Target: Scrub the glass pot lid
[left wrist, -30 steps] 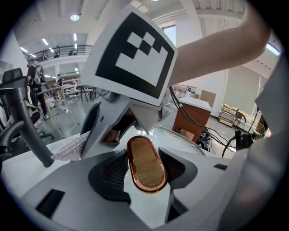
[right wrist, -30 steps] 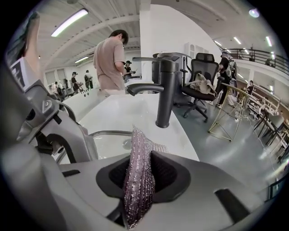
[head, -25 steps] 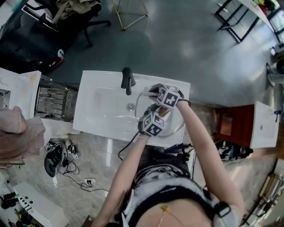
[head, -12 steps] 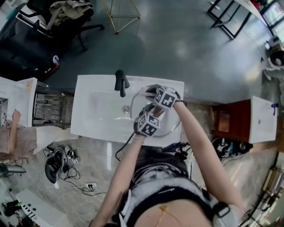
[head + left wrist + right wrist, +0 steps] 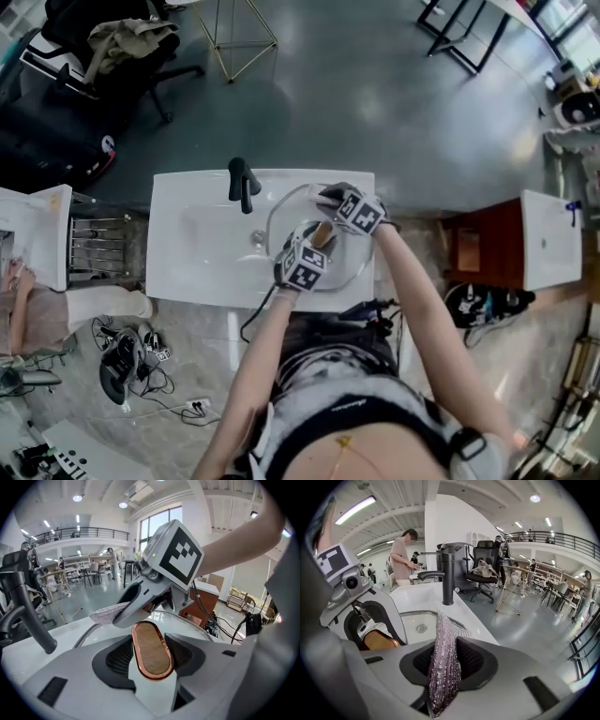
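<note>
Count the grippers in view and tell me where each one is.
2. The left gripper grips the handle of the glass pot lid over the sink. The right gripper, clamping a scrubbing cloth, is at the lid's far edge. None seems hidden.

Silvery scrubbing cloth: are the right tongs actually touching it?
Touching. The right gripper view shows the silvery scrubbing cloth pinched between the two dark pads of the right tongs, both pressing on its sides.

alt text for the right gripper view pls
The right gripper clamps a silver scrub cloth upright in its jaws. Beyond it is a white sink with a black faucet; at left, the left gripper holds the lid knob.
</note>
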Motion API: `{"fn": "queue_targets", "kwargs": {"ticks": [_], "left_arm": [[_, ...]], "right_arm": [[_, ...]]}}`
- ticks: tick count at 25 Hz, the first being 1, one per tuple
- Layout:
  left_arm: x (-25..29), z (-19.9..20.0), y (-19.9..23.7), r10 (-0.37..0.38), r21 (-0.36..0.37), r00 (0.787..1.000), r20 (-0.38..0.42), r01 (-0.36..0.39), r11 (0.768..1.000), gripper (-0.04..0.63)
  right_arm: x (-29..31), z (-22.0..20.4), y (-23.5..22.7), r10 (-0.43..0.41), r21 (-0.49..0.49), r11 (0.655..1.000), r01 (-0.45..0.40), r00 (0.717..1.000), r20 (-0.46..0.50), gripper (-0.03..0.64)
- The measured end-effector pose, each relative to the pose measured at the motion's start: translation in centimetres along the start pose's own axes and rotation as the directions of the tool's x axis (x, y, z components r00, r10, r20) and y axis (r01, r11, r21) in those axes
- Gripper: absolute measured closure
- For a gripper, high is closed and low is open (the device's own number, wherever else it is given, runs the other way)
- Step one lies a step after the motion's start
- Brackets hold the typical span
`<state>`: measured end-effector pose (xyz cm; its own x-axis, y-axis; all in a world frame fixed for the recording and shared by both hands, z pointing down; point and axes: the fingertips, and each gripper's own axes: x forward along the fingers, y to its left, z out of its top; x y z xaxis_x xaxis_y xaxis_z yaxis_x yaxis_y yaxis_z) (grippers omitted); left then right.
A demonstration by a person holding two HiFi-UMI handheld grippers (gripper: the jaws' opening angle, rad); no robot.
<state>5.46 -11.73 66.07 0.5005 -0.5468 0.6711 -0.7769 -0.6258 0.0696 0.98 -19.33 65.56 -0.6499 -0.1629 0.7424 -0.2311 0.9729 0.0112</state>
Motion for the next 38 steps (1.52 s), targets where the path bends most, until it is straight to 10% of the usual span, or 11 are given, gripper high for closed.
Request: {"fn": "queue_targets", "kwargs": {"ticks": [38], "left_arm": [[-0.4,0.2,0.3,0.001,0.01,1.0,-0.01,-0.001,1.0,0.371]], "right_arm": [[-7.8,-8.5,4.9,-0.238,0.265,0.943,0.2,0.964,0.119,0.518]]}}
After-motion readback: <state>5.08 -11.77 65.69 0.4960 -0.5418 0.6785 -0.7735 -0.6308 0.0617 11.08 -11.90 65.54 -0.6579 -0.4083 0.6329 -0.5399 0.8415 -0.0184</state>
